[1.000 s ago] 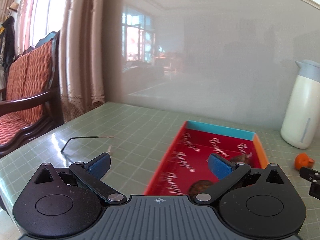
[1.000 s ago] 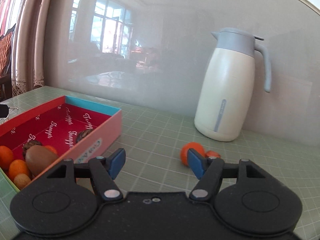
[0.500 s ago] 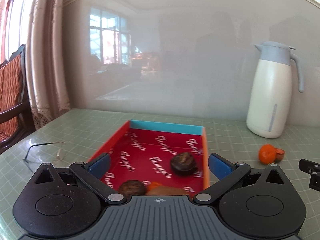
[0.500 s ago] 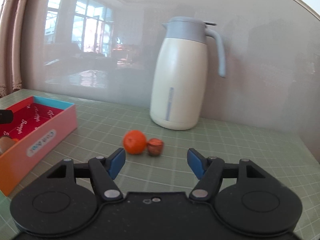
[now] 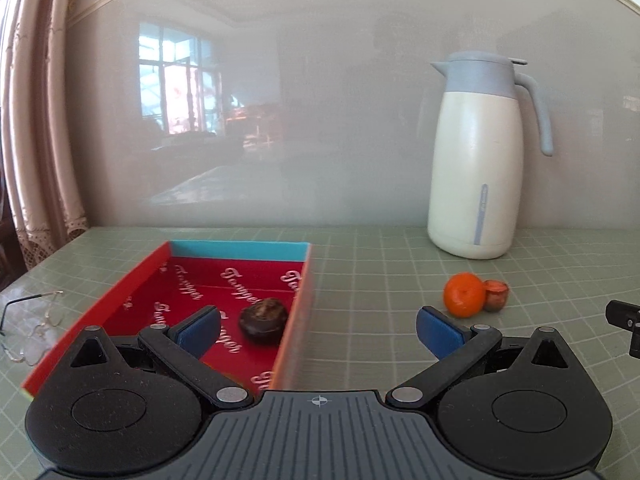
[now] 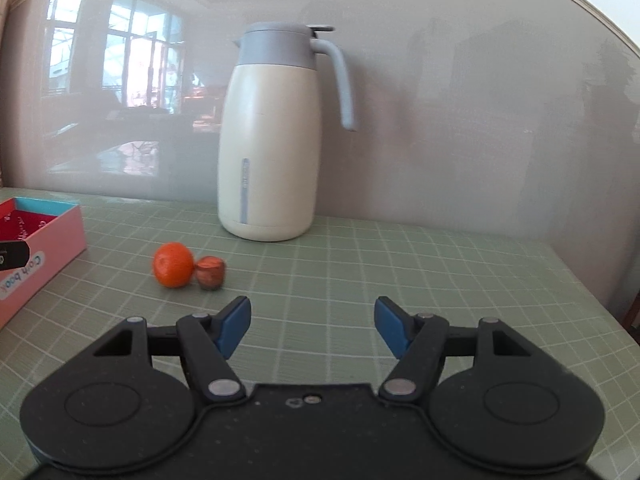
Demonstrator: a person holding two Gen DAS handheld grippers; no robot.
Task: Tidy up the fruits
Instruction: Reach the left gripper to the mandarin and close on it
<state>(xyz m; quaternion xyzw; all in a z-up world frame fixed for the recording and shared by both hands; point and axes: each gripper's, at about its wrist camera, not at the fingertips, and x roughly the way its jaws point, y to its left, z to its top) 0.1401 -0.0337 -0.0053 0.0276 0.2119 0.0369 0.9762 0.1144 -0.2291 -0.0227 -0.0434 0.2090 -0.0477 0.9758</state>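
Left wrist: left tongs (image 5: 318,330) spread, empty, above box (image 5: 298,312). Right tongs (image 6: 312,326) spread, empty. Orange (image 6: 173,265) touches small fruit (image 6: 210,273), right of box.

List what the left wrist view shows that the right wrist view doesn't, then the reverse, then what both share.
Left only: glasses on the table and a dark fruit inside the box. Right only: the box's pink outer side with its label, and the table's right edge. Both: jug, orange touching a small brown fruit, green grid mat.
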